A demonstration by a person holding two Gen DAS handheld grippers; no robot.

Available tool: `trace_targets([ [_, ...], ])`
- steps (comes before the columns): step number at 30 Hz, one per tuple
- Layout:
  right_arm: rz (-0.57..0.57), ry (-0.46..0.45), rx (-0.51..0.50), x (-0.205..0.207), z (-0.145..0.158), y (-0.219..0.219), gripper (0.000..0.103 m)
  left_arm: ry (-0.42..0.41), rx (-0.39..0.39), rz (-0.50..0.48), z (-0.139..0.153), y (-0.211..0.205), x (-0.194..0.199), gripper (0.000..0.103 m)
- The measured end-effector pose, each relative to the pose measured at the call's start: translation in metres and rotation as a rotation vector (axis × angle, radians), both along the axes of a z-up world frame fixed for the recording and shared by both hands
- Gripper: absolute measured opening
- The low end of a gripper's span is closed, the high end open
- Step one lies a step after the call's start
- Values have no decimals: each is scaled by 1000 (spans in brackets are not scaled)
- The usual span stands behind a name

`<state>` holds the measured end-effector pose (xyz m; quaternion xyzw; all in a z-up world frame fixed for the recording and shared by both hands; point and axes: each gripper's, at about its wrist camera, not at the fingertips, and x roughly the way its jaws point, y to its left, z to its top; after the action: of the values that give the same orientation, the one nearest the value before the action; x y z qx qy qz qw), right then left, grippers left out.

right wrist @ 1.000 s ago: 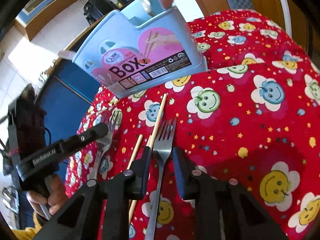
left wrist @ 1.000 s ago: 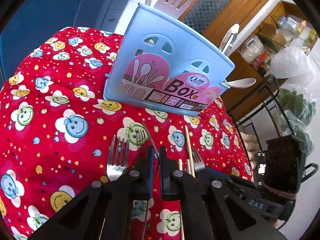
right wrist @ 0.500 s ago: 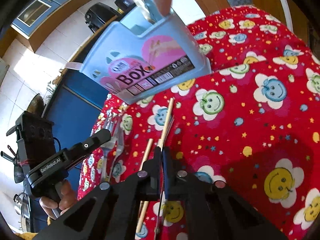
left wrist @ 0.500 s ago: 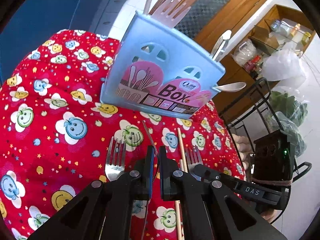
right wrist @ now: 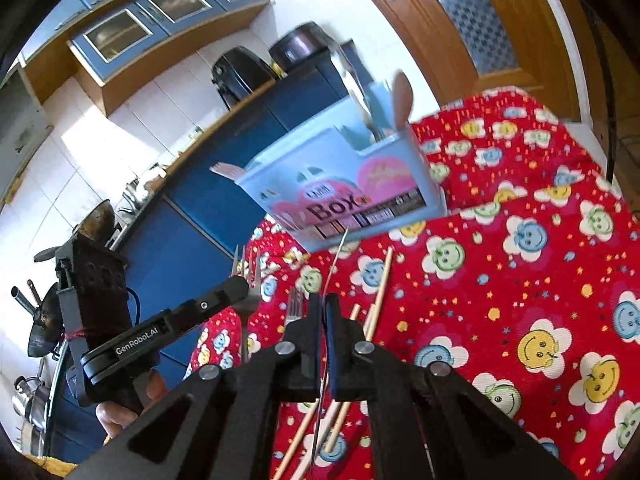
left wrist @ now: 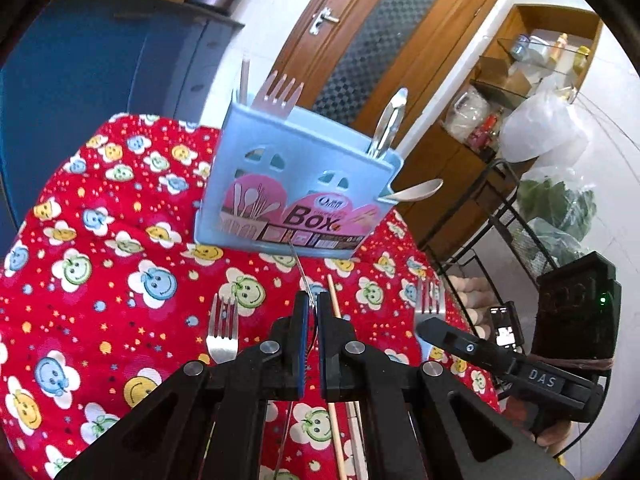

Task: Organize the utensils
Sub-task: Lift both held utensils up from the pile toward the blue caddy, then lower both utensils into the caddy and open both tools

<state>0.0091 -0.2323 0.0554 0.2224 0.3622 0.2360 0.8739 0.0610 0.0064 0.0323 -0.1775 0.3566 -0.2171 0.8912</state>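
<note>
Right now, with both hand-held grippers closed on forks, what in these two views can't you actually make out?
- Left wrist view: the left hand-held gripper hides its fork's handle, seen edge-on.
- Right wrist view: the blue utensil box and the spoon in it are motion-blurred; small label print is unreadable.
- Right wrist view: the chopsticks run under the right hand-held gripper, lower ends cut off.
- Both views: the box's inside is hidden by its front wall.

The cloth (left wrist: 120,280) is bright red, printed with white flowers whose smiley faces are yellow, blue and green, among small stars and dots; the utensil box (left wrist: 296,196) is pale blue with a pink label and dark lettering; the forks (left wrist: 222,332) are silver; the chopsticks (right wrist: 380,292) are pale wood; both grippers (left wrist: 311,320) are black.
</note>
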Motion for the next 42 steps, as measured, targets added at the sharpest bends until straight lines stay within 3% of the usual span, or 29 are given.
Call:
trace_targets([
  [13, -34, -147, -66, -15, 38, 11, 3, -138, -15, 7, 38, 4, -24, 2],
  [28, -39, -224, -72, -11, 64, 9, 3, -206, -30, 5, 63, 4, -28, 1],
  [42, -60, -299, -106, 11, 95, 11, 3, -306, -13, 21, 107, 0, -10, 1],
])
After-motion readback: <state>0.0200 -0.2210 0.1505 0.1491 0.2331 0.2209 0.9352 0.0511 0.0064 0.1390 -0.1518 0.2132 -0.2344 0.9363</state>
